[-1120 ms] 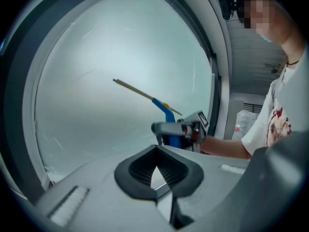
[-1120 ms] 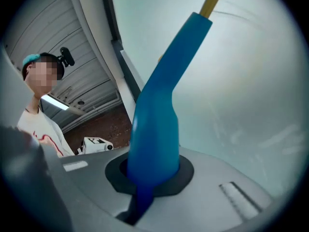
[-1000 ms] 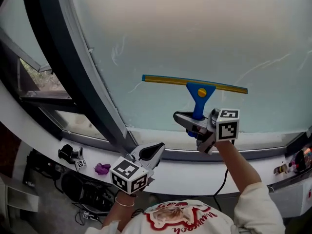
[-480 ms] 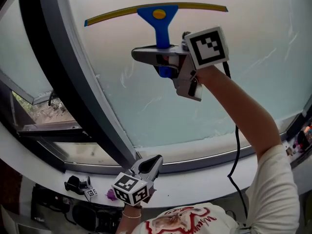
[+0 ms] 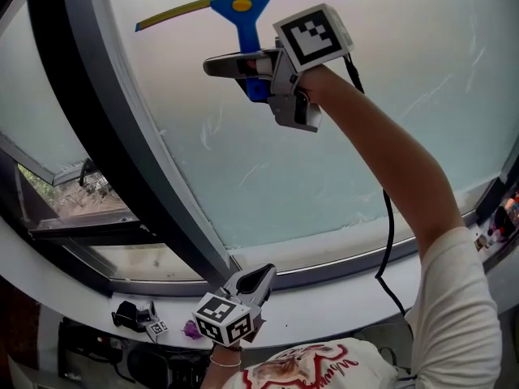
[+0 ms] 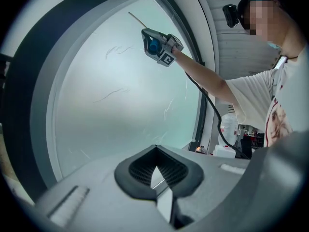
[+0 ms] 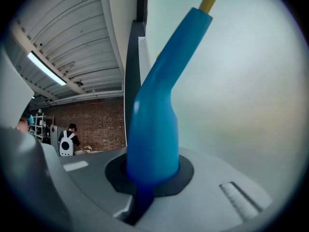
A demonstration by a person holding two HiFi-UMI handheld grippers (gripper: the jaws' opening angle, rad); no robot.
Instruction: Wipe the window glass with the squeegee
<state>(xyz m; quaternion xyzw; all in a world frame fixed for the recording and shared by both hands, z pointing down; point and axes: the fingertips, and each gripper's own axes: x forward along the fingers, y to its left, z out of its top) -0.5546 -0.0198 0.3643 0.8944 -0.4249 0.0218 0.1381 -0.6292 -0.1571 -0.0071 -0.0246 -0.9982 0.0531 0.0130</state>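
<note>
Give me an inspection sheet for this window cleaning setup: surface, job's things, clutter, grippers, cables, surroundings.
Surface: window glass, hazy, with faint white streaks.
Job's things: squeegee, blue handle, yellow blade high up at the glass.
Clutter: small black device and purple item, lower left by the white sill.
Grippers: right gripper shut on the squeegee handle; left gripper shut, empty, low by the sill.
Cables: black cable hangs from the right gripper along the person's arm.
Surroundings: dark window frame; brick wall behind.
</note>
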